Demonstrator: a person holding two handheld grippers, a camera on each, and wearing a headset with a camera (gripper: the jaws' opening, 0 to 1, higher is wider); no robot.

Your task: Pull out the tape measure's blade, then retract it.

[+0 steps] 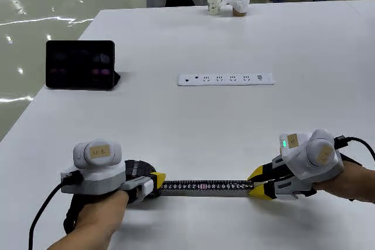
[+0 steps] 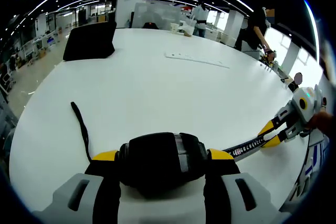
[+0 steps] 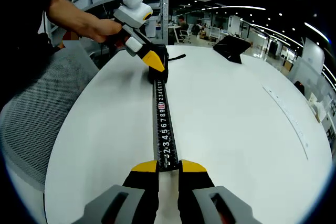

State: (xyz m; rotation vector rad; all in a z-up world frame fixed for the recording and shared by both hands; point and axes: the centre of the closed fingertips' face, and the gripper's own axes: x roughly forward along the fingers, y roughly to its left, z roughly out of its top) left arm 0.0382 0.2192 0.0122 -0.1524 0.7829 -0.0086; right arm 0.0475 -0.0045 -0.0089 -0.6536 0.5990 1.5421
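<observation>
Two grippers split the work: the left gripper (image 1: pixel 151 182) clamps the tape measure (image 2: pixel 161 161) by its black case to anchor it. The right gripper (image 3: pixel 168 167) pinches the blade (image 1: pixel 205 186) at its tip, so it lies stretched along the bench (image 1: pixel 234 127), well nearer the person than the power strip (image 1: pixel 226 79).

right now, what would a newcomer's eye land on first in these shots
The tape measure's blade lies stretched along the near edge of the white table. Its black case is clamped in the left gripper, and its tip is pinched by the right gripper. Farther back, a white power strip lies mid-table and a dark tablet stands propped at the left.
</observation>
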